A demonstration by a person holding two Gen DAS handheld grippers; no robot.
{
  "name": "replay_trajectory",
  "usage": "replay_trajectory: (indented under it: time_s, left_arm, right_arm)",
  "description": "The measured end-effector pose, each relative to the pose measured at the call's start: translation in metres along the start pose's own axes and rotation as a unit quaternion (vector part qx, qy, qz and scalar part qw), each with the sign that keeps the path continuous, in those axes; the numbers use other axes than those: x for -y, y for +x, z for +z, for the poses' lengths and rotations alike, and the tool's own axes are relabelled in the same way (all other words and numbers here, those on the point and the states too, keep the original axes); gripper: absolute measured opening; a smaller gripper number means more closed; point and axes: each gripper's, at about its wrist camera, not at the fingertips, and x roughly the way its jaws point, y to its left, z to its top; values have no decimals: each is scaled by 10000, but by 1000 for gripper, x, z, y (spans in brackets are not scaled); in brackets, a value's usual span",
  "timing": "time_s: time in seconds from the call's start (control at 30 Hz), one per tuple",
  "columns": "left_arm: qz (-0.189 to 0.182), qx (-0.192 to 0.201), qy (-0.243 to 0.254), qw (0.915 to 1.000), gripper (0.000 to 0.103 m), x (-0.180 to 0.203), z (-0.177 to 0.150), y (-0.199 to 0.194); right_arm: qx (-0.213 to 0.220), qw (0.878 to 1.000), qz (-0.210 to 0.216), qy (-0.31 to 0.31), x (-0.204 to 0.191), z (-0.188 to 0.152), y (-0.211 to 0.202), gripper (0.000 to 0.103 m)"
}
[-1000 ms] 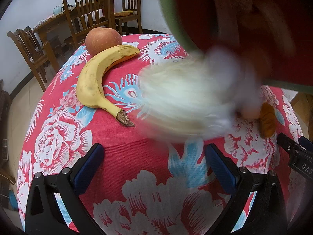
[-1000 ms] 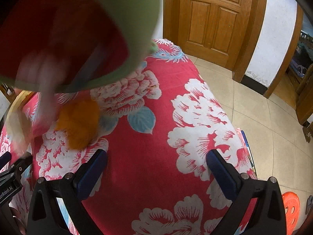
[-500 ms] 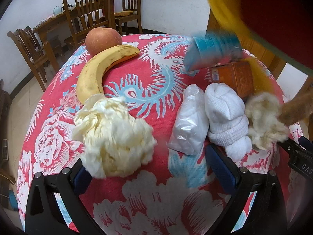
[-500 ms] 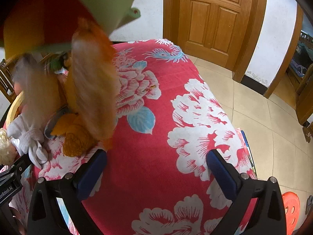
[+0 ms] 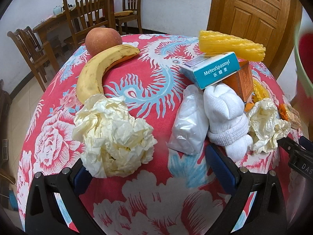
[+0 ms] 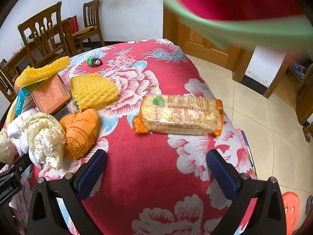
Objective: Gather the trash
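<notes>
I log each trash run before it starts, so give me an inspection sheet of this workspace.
Surface: table under a red floral cloth.
Job's things: large crumpled paper; smaller crumpled paper; plastic bag; yellow foam nets; teal box leaning on orange box.
Clutter: banana, apple, rolled white cloth, wrapped crackers.
Grippers: left gripper open; right gripper open; both empty.
Cables: nothing seen.
Surroundings: wooden chairs, door, tiled floor.

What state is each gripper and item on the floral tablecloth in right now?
Left gripper: open, empty.
Right gripper: open, empty.
Large crumpled cream paper wad: loose on cloth.
Teal MeteoSpasmyl box: closed, propped on pile.
Orange-ended cracker packet: sealed, lying flat.
Yellow banana: unpeeled.
</notes>
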Motion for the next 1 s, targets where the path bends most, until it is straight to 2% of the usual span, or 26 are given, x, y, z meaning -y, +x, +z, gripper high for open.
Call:
replay_trajectory:
  time_s: [0.53,0.67,0.83,1.0]
  left_arm:
    - [-19,-6,22,10000,102,0,-1,0]
    - [28,-203,-156,9997,102,-8,-3,-7]
    - [182,259,-295,9991,102,-22,-12,-40]
    - [70,634,-204,9978,102,-23,-16,-74]
  right_arm:
    - [-3,10000,-3,-5,1,0,0,103]
    - [-4,10000,-3,-5,2,0,0,103]
    - [-4,10000,-4,-5,3,0,-1,103]
    - [-6,10000,-7,-8,1,0,0,103]
